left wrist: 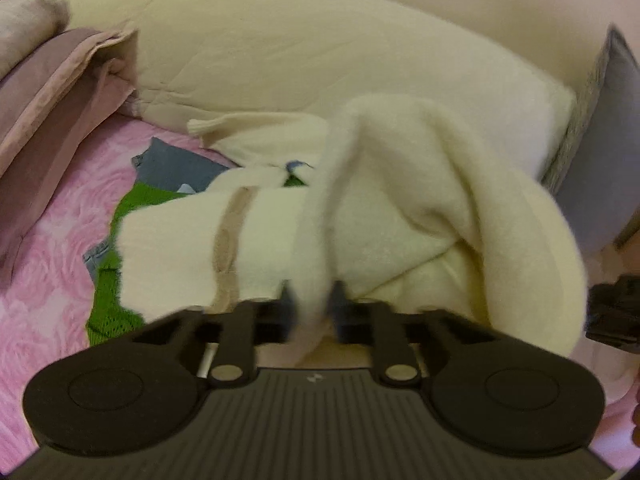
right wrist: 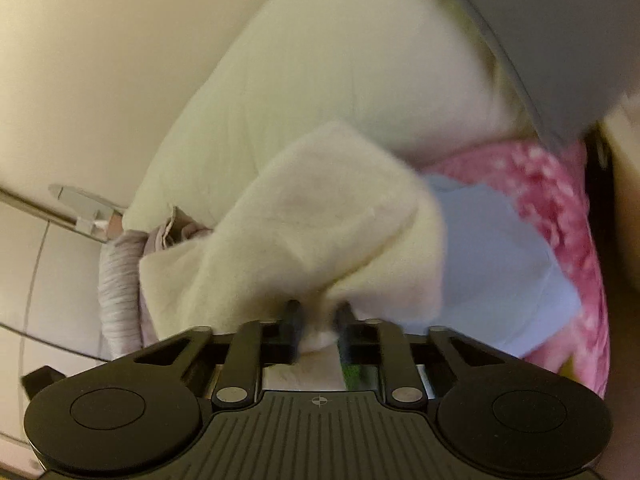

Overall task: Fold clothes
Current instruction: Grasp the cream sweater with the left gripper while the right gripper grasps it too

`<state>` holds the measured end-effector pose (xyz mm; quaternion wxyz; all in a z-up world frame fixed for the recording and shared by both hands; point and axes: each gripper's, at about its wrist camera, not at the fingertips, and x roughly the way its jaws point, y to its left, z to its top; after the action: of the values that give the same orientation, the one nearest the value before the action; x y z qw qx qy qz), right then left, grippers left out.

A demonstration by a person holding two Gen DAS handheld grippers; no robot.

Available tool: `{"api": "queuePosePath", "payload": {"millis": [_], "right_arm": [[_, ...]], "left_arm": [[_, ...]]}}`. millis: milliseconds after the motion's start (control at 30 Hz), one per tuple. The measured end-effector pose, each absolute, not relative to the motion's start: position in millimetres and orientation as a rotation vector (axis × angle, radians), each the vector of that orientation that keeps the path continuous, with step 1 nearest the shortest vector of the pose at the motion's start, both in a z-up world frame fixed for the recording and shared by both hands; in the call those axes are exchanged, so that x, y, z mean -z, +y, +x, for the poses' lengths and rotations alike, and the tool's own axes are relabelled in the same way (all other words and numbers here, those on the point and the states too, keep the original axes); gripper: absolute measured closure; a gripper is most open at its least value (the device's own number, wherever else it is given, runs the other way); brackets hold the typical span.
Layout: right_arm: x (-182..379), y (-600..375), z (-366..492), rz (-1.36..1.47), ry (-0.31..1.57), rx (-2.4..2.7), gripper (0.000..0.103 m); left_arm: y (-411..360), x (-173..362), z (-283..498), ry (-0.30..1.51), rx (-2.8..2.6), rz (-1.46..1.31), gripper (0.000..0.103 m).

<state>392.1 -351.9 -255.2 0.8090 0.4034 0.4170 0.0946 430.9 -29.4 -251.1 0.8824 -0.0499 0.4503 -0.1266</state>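
Currently, the left gripper (left wrist: 310, 304) pinches a fold of the cream garment (left wrist: 400, 200), raised above the pink bedspread (left wrist: 48, 240). The right gripper (right wrist: 318, 320) clamps another edge of the same garment (right wrist: 312, 216), tilted toward the cream pillow (right wrist: 360, 72). Green clothing (left wrist: 116, 304) lies underneath.

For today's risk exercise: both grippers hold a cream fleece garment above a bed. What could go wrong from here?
1. The left gripper pinches only a narrow bunched strip of the cream fleece garment, so it may slip out.
2. The garment hangs over the green knit and blue clothing; lowering it could snag or drag them.
3. The right gripper holds a crumpled wad, so the fold may come out uneven.
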Motion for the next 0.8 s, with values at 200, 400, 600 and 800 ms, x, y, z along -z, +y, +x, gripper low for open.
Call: {"api": "queuePosePath", "payload": {"millis": [200, 400, 600, 800], "right_arm": [[205.2, -343.0, 392.0, 0.780, 0.750, -0.264, 0.099], [155.5, -329.1, 384.1, 0.749, 0.689, -0.343, 0.099], [166.4, -314.7, 379.1, 0.741, 0.936, -0.328, 0.073], [200.8, -326.7, 366.3, 0.939, 0.989, -0.245, 0.033]], "left_arm": [[-0.1, 210.0, 395.3, 0.812, 0.219, -0.185, 0.095], [20.6, 167.6, 351.0, 0.734, 0.168, -0.215, 0.096], [32.2, 172.2, 324.3, 0.800, 0.122, -0.228, 0.096], [32.6, 201.0, 328.2, 0.853, 0.105, -0.263, 0.096]]}}
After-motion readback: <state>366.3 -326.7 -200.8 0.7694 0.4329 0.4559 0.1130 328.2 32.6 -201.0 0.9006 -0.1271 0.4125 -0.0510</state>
